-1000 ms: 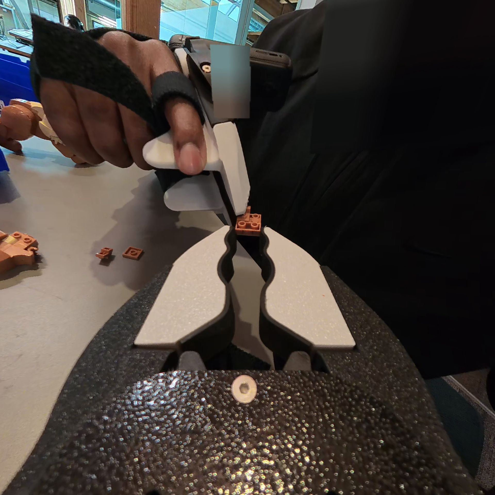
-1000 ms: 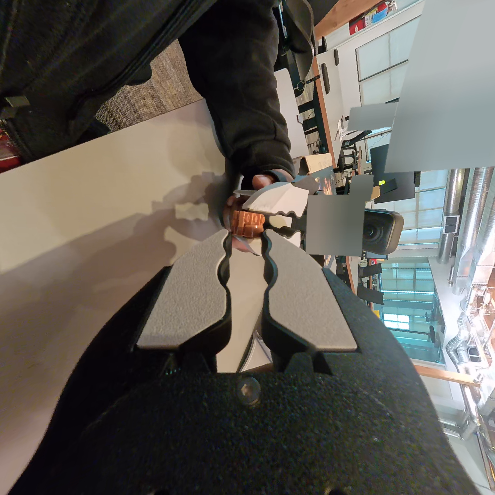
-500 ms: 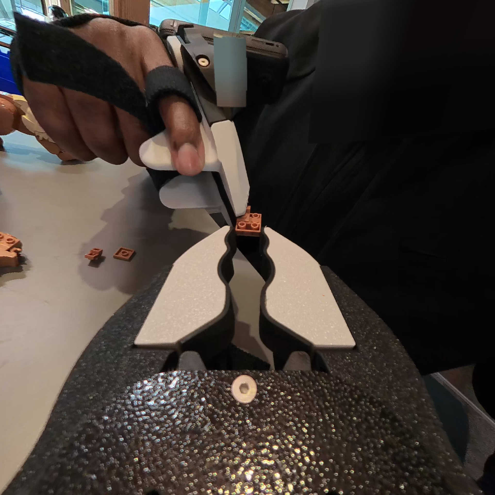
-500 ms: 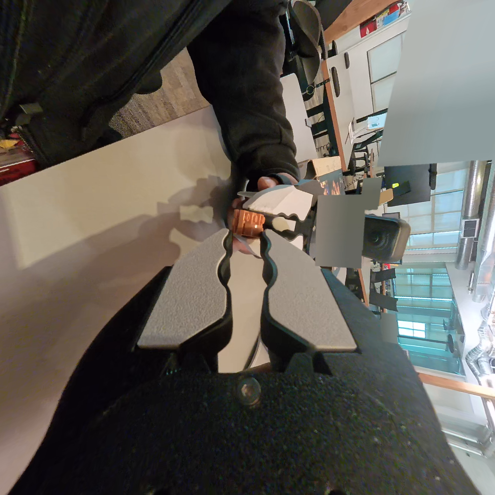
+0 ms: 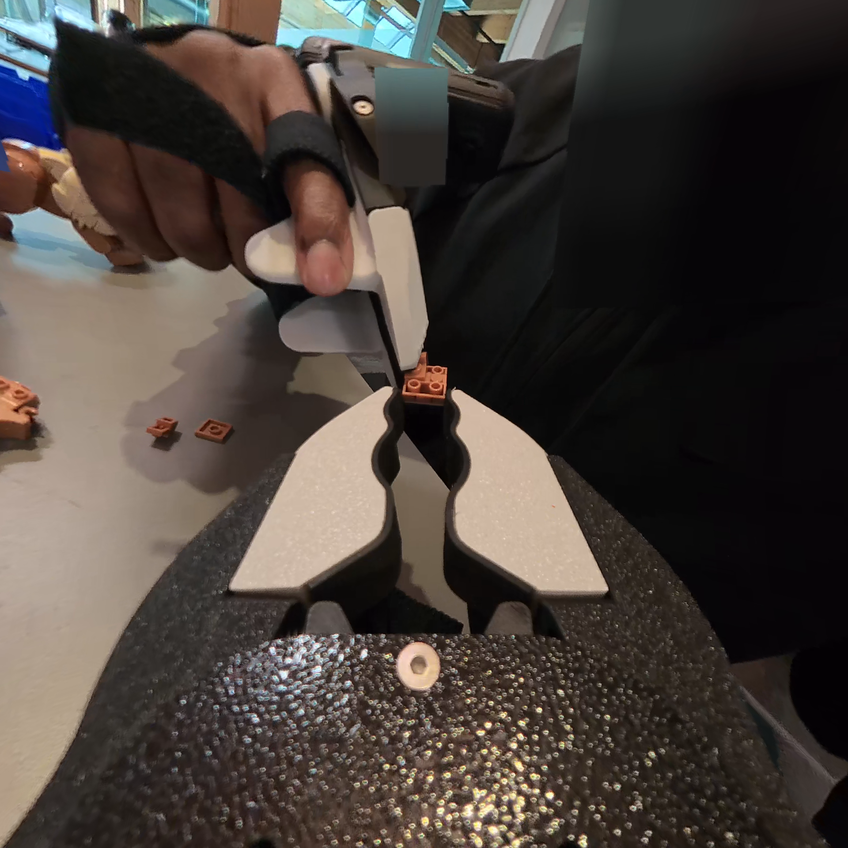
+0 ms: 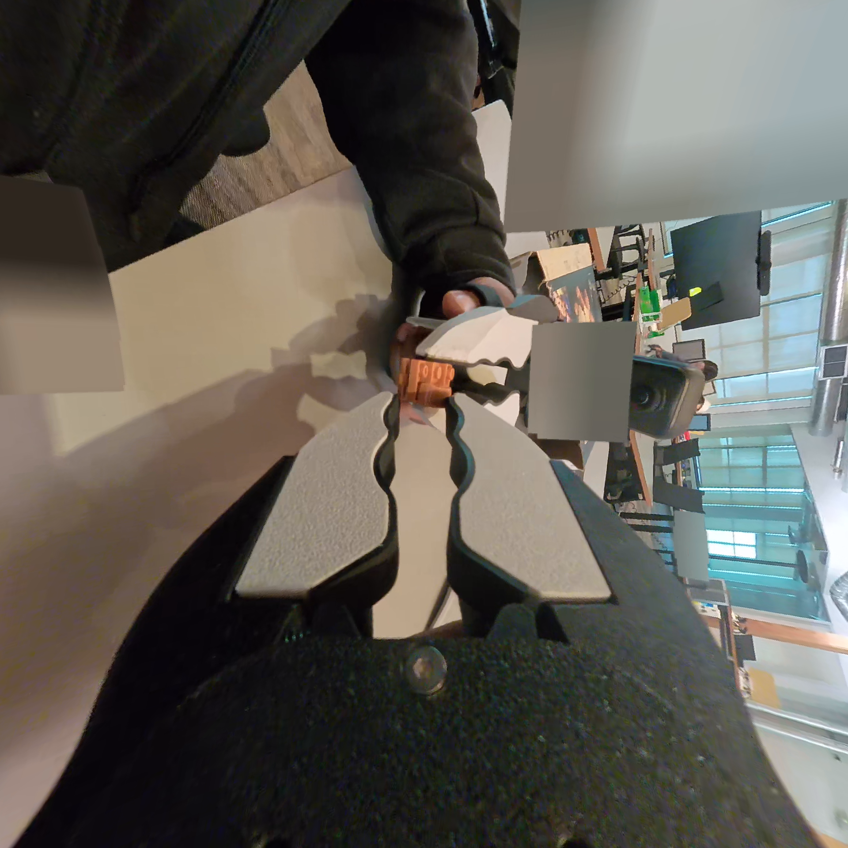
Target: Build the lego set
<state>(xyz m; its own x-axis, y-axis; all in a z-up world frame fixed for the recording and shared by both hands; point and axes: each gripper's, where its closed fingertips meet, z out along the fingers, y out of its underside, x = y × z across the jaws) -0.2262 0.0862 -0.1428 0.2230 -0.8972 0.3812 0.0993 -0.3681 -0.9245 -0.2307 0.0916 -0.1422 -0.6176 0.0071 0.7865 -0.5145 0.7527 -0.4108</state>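
Glass-walled office space stretched behind my rig, and below it lay the pale desk (image 5: 92,482). I had the left gripper (image 5: 423,395) raised above the desk's near edge, its fingers clamped on a small brown lego assembly (image 5: 424,387) at their very tips. From above, the right gripper (image 5: 408,353) came down onto that assembly; in the right wrist view its fingers (image 6: 348,482) sat narrowly apart, the assembly (image 6: 424,383) just past the tips, and I could not tell whether they gripped anything.

A tan-and-brown figure (image 5: 41,183) stood toward the desk's far left edge, partly hidden by my hand (image 5: 183,160). Another brown sub-build (image 5: 16,406) lay at the left edge, with two tiny loose brown plates (image 5: 213,430) nearer the middle.

I judged the assembly light, rigid and slick, apt to twist or pop out if squeezed off-centre; flat opposing sides were the place to hold it, leaving the studs free.

Against half a second earlier, the grip on the assembly was unchanged, while the loose plates and sub-build sat slightly lower in the left view: my rig had tilted a little.
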